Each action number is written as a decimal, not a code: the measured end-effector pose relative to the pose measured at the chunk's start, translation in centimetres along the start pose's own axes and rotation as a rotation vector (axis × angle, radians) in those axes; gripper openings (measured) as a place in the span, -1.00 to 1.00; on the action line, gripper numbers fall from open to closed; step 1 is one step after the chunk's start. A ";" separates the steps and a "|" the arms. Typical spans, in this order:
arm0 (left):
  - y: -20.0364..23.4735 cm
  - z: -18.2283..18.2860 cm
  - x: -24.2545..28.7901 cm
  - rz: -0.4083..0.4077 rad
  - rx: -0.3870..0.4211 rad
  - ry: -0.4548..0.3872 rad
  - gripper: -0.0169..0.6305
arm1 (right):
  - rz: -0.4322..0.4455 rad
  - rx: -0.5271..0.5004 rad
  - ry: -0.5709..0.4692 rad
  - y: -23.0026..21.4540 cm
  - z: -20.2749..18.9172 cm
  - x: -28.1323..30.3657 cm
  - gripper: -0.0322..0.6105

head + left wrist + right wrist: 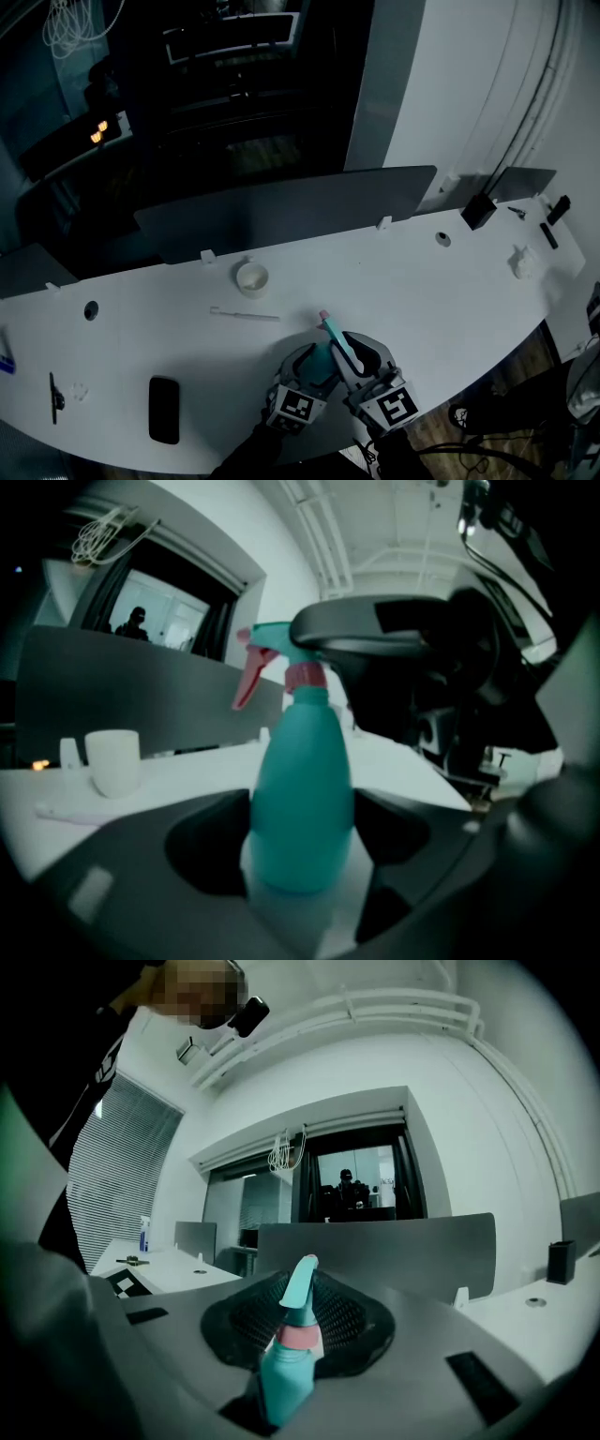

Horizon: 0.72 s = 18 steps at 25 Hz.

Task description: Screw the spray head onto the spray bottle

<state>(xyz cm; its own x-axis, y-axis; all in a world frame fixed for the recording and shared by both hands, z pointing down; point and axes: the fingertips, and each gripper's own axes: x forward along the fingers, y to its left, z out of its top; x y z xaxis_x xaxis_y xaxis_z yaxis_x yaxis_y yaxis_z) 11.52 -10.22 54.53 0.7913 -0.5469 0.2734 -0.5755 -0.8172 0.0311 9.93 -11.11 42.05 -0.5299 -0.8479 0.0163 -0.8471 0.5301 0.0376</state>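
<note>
Left gripper (302, 829) seemingly on spray bottle (300, 775)

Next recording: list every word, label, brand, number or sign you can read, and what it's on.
None readable.
On the spray bottle and spray head: no print visible.
On the left marker cube and right marker cube: square patterns, no words.
On the distant bottle: label too small.

Spray bottle (323, 362) at desk (422, 300) near edge — cup (251, 278), phone (164, 410) apart.

Curved white desk (422, 291); grey divider (281, 216); seemingly dark window (234, 94).
</note>
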 end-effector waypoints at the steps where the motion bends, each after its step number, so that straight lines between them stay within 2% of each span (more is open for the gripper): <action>1: 0.0 0.0 0.0 -0.001 0.003 0.000 0.13 | 0.001 0.003 -0.001 0.0 -0.1 -0.1 -0.63; 5: 0.0 -0.3 0.1 -0.005 0.014 0.001 0.13 | 0.007 0.016 -0.007 0.1 -0.3 -0.4 -0.63; 10: 0.0 -0.7 0.1 -0.007 0.030 0.002 0.13 | 0.014 -0.038 0.035 0.9 -0.9 -0.5 -0.63; 18: 0.0 -0.3 0.0 0.000 -0.003 0.003 0.13 | -0.025 -0.040 0.005 0.9 -0.9 -0.5 -0.63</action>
<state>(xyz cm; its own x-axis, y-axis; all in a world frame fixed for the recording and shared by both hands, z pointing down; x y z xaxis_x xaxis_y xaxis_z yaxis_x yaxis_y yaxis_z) 11.42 -10.16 54.78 0.7905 -0.5466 0.2763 -0.5764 -0.8165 0.0337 9.45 -10.23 43.01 -0.5082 -0.8610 0.0201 -0.8578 0.5081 0.0775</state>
